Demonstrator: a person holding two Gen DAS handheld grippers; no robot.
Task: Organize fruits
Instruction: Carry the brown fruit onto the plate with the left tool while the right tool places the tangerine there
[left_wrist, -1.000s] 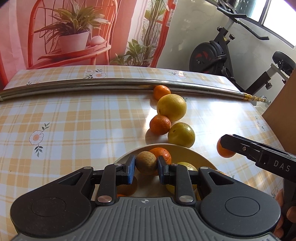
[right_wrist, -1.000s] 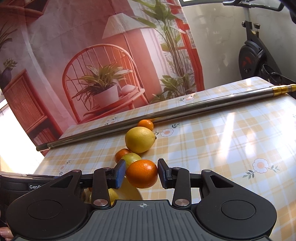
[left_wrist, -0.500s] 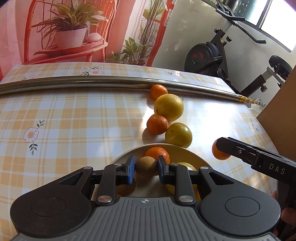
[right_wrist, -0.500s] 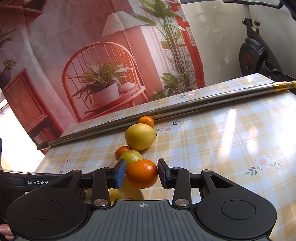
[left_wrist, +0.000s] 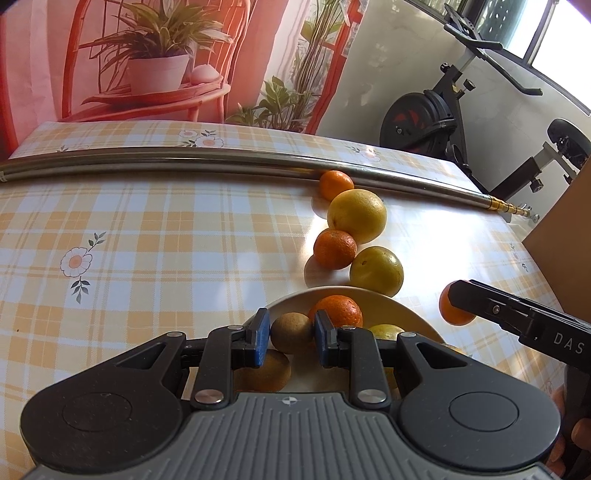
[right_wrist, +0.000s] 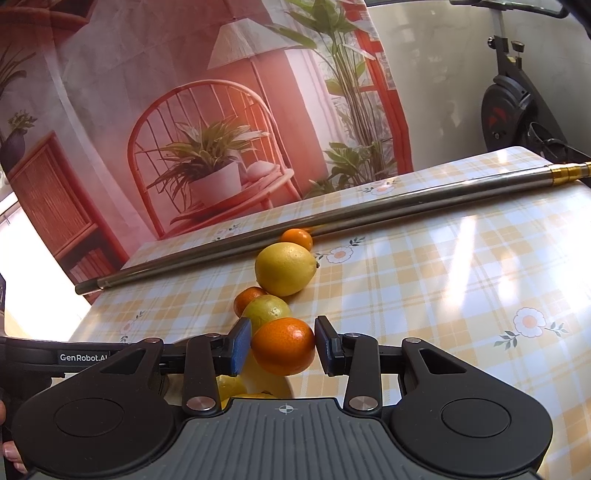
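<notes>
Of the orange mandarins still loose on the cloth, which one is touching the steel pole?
The far mandarin, resting against the steel pole behind the big yellow citrus. The other loose mandarin sits nearer the plate, clear of the pole.

Left gripper (left_wrist: 291, 336) pitched steeply downward, jaws clamped on a small brown fruit (left_wrist: 291, 332), pads seated on both sides. Right gripper (right_wrist: 283, 347) angled more shallowly, jaws closed on a mandarin (right_wrist: 283, 345). Fingertips of the person's hand (left_wrist: 576, 435) are seen at the right gripper's handle.
</notes>
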